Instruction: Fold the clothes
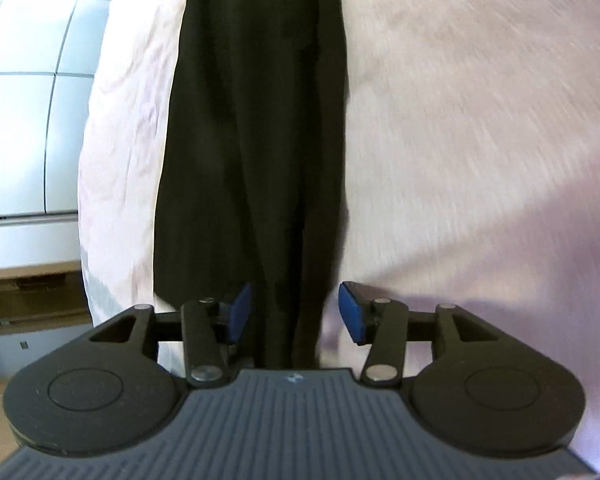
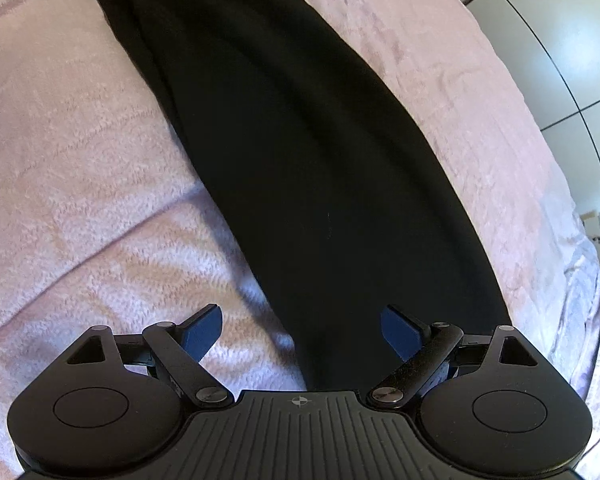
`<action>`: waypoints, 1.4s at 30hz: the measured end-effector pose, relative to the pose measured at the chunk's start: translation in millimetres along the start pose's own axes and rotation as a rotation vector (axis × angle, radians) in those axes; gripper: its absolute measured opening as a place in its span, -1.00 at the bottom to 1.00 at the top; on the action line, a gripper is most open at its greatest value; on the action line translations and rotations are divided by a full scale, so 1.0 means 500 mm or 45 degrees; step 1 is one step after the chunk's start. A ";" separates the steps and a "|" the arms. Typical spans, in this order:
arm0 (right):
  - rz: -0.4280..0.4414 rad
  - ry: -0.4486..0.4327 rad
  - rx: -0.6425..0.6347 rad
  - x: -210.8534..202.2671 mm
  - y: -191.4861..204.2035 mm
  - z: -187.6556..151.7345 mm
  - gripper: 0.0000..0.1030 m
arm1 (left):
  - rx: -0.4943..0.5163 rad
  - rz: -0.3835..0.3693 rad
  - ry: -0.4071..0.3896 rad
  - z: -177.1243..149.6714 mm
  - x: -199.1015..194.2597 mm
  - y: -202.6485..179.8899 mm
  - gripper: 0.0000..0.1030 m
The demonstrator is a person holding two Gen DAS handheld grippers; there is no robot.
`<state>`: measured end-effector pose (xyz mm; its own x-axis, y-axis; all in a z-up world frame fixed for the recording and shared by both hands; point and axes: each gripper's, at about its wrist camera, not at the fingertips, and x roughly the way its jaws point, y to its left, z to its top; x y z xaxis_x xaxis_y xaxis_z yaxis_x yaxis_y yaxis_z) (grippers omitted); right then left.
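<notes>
Black garment (image 1: 252,152) lies stretched in a long narrow strip on the pink blanket (image 1: 460,140), white cabinet doors (image 1: 24,100) past the bed edge. Left gripper (image 1: 296,312) sits with blue pads apart, the near end of the cloth running between them, nothing pinched. Right gripper (image 2: 302,332) is spread wide too, straddling the strip's left edge, its right pad over the dark fabric (image 2: 300,160). Likely step: grab the near end for a lengthwise fold. To do it well, both should pinch all layers at the corners, level with each other, then lift together so the strip doesn't twist.
</notes>
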<state>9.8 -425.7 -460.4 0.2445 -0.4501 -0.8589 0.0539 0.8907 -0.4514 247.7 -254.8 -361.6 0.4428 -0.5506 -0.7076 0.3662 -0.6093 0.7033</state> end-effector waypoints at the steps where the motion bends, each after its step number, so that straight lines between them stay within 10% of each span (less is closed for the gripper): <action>1: -0.013 0.006 -0.007 0.001 0.000 -0.008 0.74 | 0.001 0.008 -0.016 0.012 0.020 0.002 -0.11; 5: -0.066 0.029 -0.035 0.006 0.002 -0.038 0.74 | -0.034 0.031 -0.017 0.048 0.067 0.007 -0.13; 8: -0.120 0.058 0.008 0.006 -0.025 -0.075 0.74 | -0.087 0.038 0.009 0.045 0.080 0.028 -0.86; 13: -0.219 0.129 0.152 -0.001 -0.075 -0.152 0.74 | -0.146 0.041 0.026 0.028 0.065 0.067 -0.86; 22: -0.395 0.122 0.368 0.013 -0.107 -0.236 0.74 | -0.112 -0.072 -0.008 0.062 -0.005 0.073 -0.61; 33: -0.658 -0.025 0.426 -0.053 -0.178 -0.245 0.73 | -0.135 0.016 -0.406 0.338 -0.059 0.106 -0.13; 42: -0.555 -0.006 0.630 -0.077 -0.249 -0.240 0.73 | -0.143 -0.028 -0.519 0.503 -0.003 0.095 -0.11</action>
<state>-122.4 -526.8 -400.1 0.1041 -0.7768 -0.6211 0.5876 0.5519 -0.5917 58.2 -426.2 -344.3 0.0820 -0.7326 -0.6757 0.4686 -0.5700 0.6749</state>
